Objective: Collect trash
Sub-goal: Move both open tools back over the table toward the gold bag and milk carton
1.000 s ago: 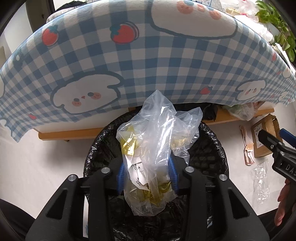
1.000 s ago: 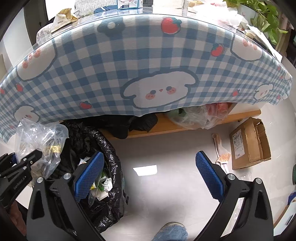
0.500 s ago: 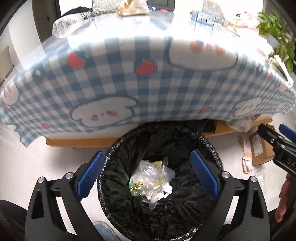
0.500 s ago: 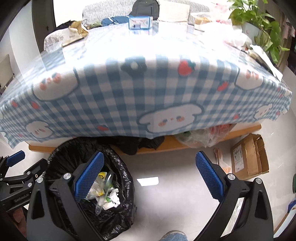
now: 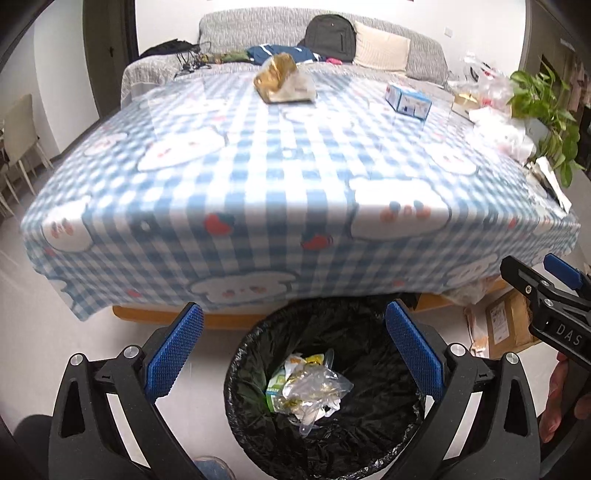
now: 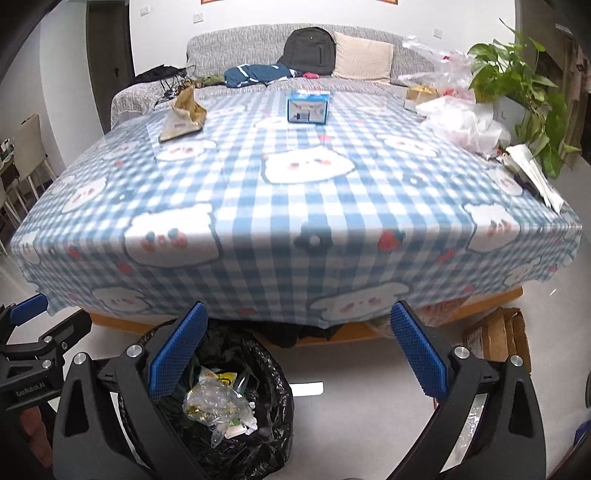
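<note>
both tools stand wide and empty, left tool [image 5: 293, 347] above the black-lined bin [image 5: 325, 435]; clear trash bag [image 5: 314, 387] lies inside; right tool [image 6: 295, 349] beside; beyond, checked surface [image 5: 258, 177] carries gold wrapper [image 5: 275, 77], blue box [image 5: 407, 100], plastic bags [image 6: 458, 122]; sofa [image 5: 258, 26] behind.

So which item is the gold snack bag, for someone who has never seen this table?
Start at the blue checked tablecloth and look to its far left corner, near the grey sofa. The gold snack bag lies there crumpled, unlike the neat blue-and-white box beside it.
</note>
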A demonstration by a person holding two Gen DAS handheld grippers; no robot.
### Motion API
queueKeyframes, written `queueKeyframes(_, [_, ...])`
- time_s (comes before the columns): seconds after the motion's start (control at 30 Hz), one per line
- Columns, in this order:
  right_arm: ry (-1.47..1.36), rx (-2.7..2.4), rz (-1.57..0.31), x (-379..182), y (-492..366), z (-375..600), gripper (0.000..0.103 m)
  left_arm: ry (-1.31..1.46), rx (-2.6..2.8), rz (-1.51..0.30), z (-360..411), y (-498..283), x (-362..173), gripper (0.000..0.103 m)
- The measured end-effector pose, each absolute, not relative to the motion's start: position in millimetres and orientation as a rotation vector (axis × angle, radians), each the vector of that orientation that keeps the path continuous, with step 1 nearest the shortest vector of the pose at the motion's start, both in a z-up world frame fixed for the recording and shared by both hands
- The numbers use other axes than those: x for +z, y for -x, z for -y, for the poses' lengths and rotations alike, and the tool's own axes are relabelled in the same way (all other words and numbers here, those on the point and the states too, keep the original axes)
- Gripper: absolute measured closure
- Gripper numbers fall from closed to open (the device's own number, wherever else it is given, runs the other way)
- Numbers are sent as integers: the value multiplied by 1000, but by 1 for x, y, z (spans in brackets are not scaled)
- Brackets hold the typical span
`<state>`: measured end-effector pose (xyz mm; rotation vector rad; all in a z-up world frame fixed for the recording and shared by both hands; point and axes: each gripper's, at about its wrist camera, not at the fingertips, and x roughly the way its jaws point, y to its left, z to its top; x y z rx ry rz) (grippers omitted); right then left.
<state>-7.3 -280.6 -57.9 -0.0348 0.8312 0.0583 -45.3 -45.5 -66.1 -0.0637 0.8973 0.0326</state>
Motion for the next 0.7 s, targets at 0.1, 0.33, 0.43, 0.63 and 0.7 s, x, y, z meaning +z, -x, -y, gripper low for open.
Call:
queueKeyframes(0.1, [32, 62, -816, -45, 3, 280, 8, 69, 39, -886, 40, 40, -53, 6])
queueKeyframes(0.33, [34, 66, -768, -19, -14, 280, 8, 76, 61, -850, 31, 26, -27, 6])
queueKeyframes(0.43, [31, 68, -759, -9, -26, 279, 8, 65, 57, -840, 32, 15, -19, 6])
queueKeyframes(0.63, [45, 61, -736, 7, -55, 279, 8, 41, 59, -835, 33, -14, -13, 6])
queueKeyframes(0.7, [42, 50, -739, 7, -66, 282, 8, 44, 52, -839, 33, -25, -10, 6])
